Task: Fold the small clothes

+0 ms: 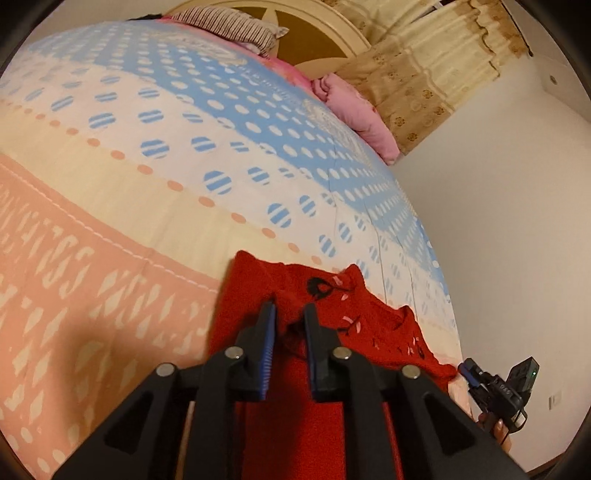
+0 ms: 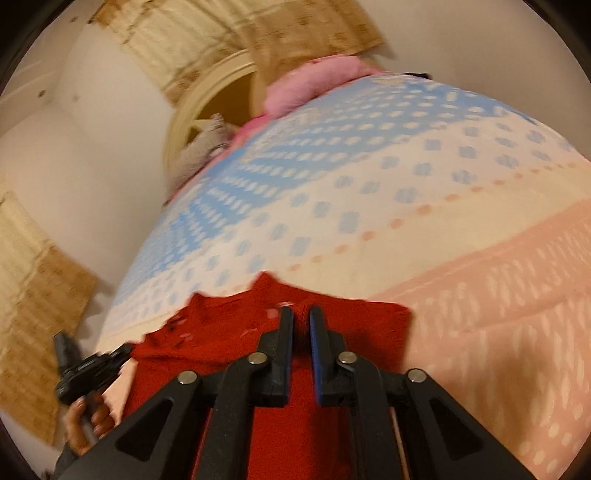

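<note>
A red knit garment [image 1: 351,295] [image 2: 221,339] with small black and pink marks lies flat at the near edge of the bed. My left gripper [image 1: 291,308] points down at it with its jaws a little apart; red cloth shows in the gap and the pads do not press on it. My right gripper [image 2: 301,317] stands over the other side of the garment, jaws narrowly parted around a small ridge of knit. Each gripper also shows in the other's view, held in a hand: the right gripper [image 1: 467,369] and the left gripper [image 2: 123,350], both beside the garment's edge.
The bedspread [image 1: 147,184] [image 2: 369,184] has blue, cream and pink dotted bands. A pink pillow [image 1: 354,110] [image 2: 306,85] and a striped pillow [image 1: 229,26] lie by the headboard [image 1: 295,29]. Curtains [image 1: 424,74] and a white wall [image 1: 517,221] stand beyond the bed's side edge.
</note>
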